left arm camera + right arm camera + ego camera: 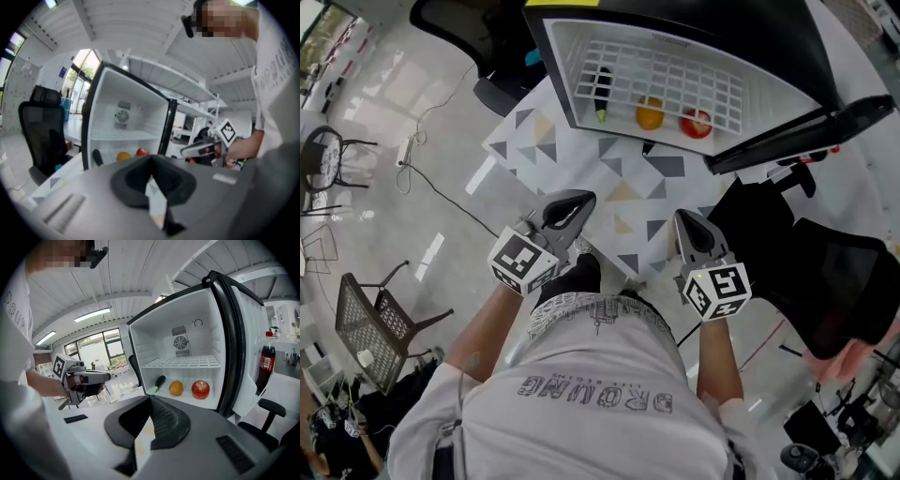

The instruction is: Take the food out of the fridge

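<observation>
My left gripper (570, 208) and my right gripper (694, 228) are both pinched tight, with nothing in them. Past them, the small white fridge with a black door (140, 343) is open. On its floor lie a dark purple eggplant (159, 382), a round orange fruit (176, 388) and a red apple (200, 389).
</observation>
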A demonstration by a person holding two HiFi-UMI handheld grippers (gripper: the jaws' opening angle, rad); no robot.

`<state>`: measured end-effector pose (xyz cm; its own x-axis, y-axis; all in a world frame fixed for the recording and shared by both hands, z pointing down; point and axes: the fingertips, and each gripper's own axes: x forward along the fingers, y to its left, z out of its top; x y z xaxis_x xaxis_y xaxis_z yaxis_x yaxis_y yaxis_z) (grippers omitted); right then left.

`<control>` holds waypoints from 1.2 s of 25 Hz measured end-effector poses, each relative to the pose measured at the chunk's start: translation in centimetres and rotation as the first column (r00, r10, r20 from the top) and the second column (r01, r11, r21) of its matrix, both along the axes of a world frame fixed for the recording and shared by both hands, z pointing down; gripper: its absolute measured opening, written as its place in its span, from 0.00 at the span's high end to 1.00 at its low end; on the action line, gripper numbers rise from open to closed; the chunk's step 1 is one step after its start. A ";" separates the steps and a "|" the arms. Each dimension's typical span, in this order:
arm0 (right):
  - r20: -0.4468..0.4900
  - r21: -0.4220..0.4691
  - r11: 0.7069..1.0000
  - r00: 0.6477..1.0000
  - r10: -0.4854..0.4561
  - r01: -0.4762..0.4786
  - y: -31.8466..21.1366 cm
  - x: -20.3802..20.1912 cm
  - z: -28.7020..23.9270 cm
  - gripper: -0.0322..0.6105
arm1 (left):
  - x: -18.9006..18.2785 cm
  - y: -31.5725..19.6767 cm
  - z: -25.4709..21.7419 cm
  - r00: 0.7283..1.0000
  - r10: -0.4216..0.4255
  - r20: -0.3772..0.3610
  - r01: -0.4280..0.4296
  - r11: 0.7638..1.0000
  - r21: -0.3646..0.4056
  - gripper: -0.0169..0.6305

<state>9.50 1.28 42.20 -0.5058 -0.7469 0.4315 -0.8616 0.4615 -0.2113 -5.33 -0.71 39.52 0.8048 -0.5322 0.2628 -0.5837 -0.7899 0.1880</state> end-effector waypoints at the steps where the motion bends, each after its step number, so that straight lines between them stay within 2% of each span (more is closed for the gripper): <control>1: -0.002 0.001 1.000 1.000 0.010 -0.010 -0.6 -0.3 0.0 0.97 | -0.3 -0.5 0.1 1.000 0.007 -0.003 -0.007 1.000 -0.002 0.97; 15: -0.015 0.029 0.991 0.992 0.129 -0.129 -6.0 -3.8 0.1 0.97 | -2.9 -5.1 0.7 0.993 0.117 -0.023 -0.117 0.993 -0.004 0.97; 22: -0.005 0.031 0.986 0.986 0.167 -0.167 -7.6 -3.5 1.2 0.97 | -3.1 -5.7 1.2 0.993 0.114 -0.028 -0.114 0.993 -0.017 0.97; 30: 0.022 0.055 0.981 0.982 0.186 -0.186 -11.1 -2.1 2.8 0.97 | -2.6 -5.8 2.1 0.996 0.087 0.007 -0.087 0.996 -0.033 0.97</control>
